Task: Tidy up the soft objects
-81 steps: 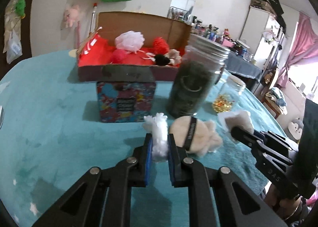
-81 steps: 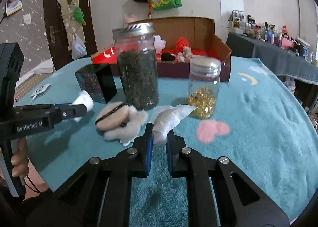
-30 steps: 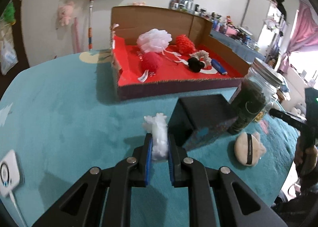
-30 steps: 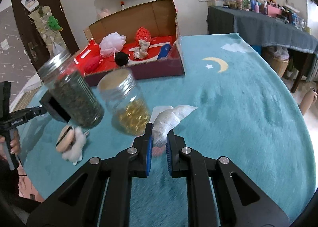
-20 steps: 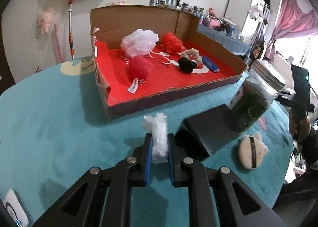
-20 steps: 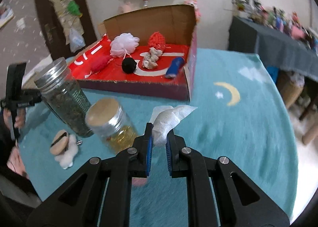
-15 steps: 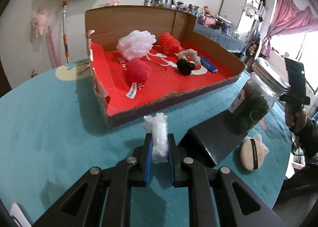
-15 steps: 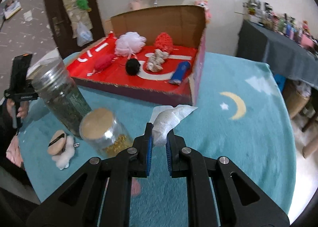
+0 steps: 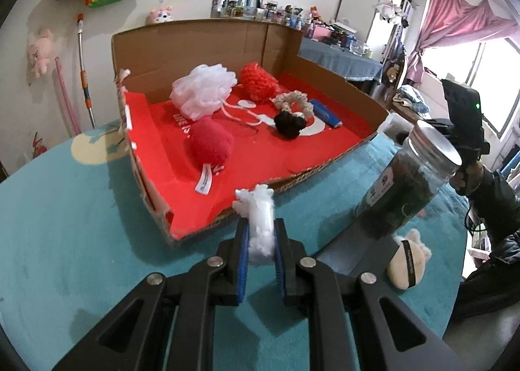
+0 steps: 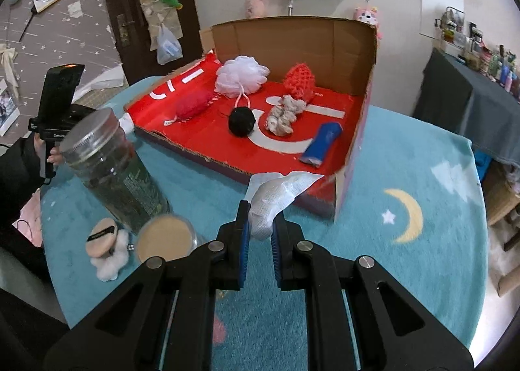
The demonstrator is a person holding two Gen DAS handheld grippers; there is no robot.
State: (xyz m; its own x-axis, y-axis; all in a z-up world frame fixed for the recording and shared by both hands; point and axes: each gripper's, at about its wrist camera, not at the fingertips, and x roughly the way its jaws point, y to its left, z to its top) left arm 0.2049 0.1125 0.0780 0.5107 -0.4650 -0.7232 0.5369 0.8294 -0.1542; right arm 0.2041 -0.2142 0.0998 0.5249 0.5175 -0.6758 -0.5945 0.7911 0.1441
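Tongs on the left (image 9: 261,249) clamp a white fluffy tuft (image 9: 258,231) above the desk (image 9: 65,241), just before the cardboard box (image 9: 201,46). Right tongs (image 10: 259,245) pinch a white cloth (image 10: 276,195) near the box's front corner.

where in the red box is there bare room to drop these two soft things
The near strip of the box floor is bare, between the front edge and the red plush. The near right patch in front of the blue roll is bare too. The back is crowded: white pouf, red knit, scrunchie, black ball.
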